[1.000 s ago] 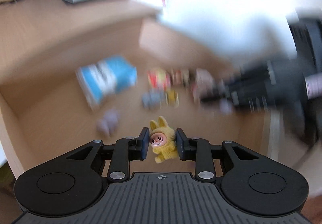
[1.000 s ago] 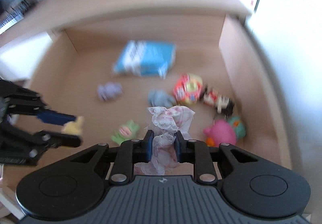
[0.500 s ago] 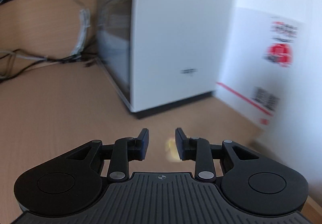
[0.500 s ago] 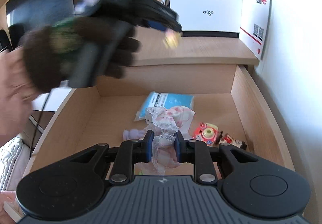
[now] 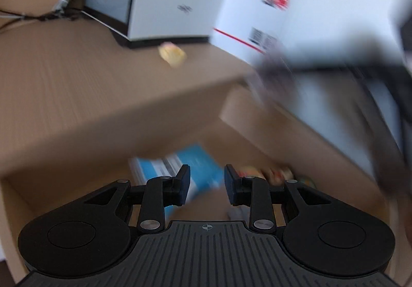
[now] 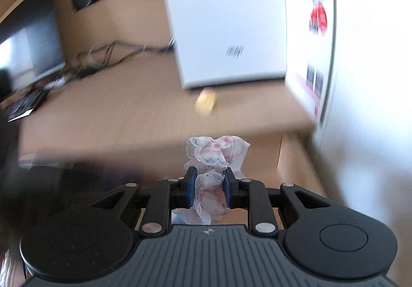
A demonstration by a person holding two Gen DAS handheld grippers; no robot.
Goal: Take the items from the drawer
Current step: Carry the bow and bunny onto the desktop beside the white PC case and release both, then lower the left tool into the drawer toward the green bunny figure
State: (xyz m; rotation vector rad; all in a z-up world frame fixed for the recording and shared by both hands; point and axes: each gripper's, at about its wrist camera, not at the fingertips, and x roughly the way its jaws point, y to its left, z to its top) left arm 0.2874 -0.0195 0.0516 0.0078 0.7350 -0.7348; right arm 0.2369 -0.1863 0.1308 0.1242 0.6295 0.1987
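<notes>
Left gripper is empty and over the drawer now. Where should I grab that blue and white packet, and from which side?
Judging from a blurred view, take the blue and white packet by its free near edge. It appears to lie flat on the drawer floor, so come from above with the open left gripper, jaws straddling that edge. Toys crowd its right side, so stay off that side.

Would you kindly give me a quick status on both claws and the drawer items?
Left claw open, empty, over drawer. Right claw shut on lacy cloth. Yellow toy on desktop. Nothing blocking.
</notes>
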